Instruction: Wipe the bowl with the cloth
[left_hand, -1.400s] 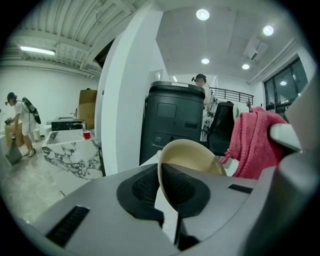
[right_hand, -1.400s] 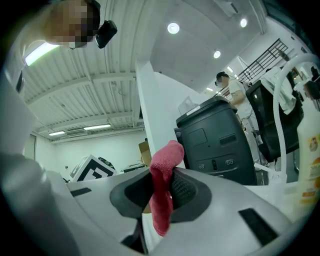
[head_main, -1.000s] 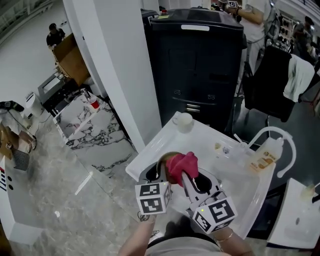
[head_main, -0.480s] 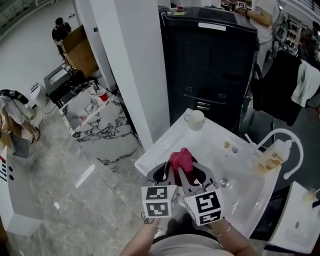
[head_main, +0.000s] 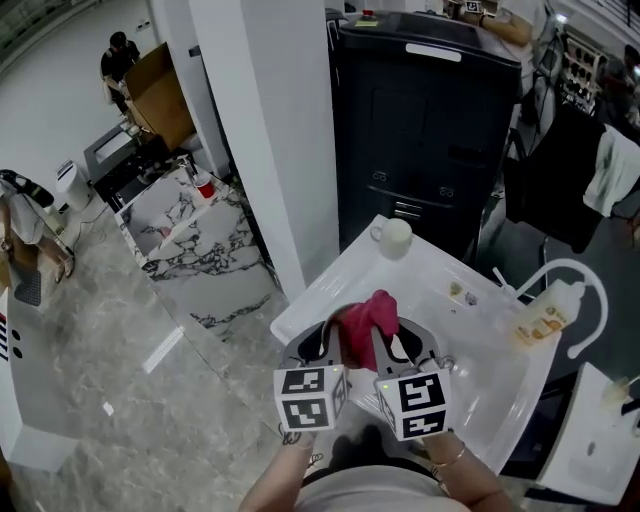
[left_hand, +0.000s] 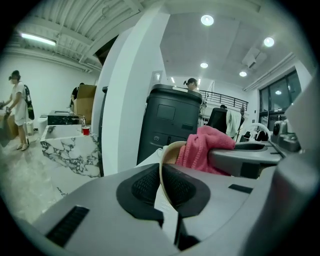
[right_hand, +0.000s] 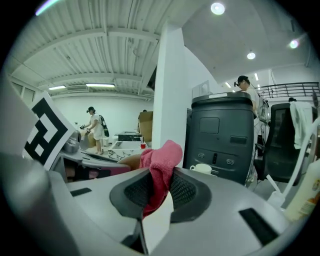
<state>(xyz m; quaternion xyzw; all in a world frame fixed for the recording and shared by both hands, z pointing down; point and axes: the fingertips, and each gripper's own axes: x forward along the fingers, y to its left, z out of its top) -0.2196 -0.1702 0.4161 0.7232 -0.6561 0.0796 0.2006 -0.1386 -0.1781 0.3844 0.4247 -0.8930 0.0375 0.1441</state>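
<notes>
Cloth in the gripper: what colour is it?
The cloth is pink, clearest in the right gripper view.

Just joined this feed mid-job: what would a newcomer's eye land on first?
The pink cloth, clamped in the right hand-held gripper over the near end of the white counter. Beside it, the left hand-held gripper pinches the rim of a tan bowl. Behind stands a tall dark cabinet.

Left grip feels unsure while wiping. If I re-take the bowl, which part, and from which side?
Take the bowl by its thin rim on the near left side, one finger inside and one outside, as the left gripper holds it now. The wall is thin enough to pinch. The cloth in the right gripper fills the middle, so that edge is probably the clearest.
</notes>
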